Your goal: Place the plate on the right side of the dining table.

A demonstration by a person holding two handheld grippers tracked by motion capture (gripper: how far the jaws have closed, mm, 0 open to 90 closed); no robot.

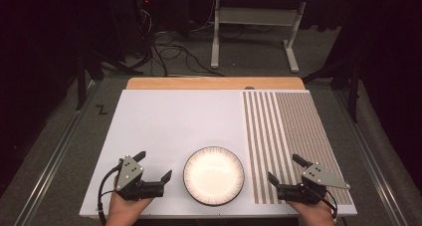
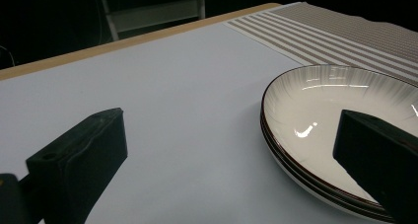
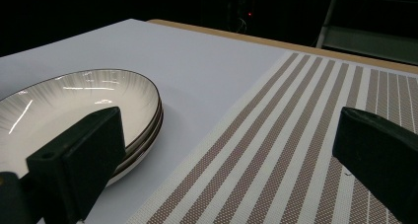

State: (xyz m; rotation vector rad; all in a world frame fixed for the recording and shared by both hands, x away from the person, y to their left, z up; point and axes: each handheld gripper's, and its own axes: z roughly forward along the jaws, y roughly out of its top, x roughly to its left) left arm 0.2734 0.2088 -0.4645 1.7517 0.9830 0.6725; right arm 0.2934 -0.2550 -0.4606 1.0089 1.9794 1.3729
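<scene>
A stack of white plates with dark rims (image 1: 214,175) (image 2: 325,115) (image 3: 74,105) sits near the front edge of the white table, in the middle. My left gripper (image 1: 153,165) rests on the table just left of the stack, open with nothing between its jaws; its right jaw stands before the plate rim in the left gripper view. My right gripper (image 1: 285,169) rests right of the stack on a brown-and-white striped placemat (image 1: 291,136) (image 2: 345,36) (image 3: 296,135), also open and holding nothing. A hand holds each gripper from the bottom edge.
The white tabletop (image 1: 174,121) has a wooden strip (image 1: 214,83) along its far edge. Beyond it on the grey floor stand a white table frame (image 1: 254,27) and loose black cables (image 1: 169,52). Metal rails run along both sides of the table.
</scene>
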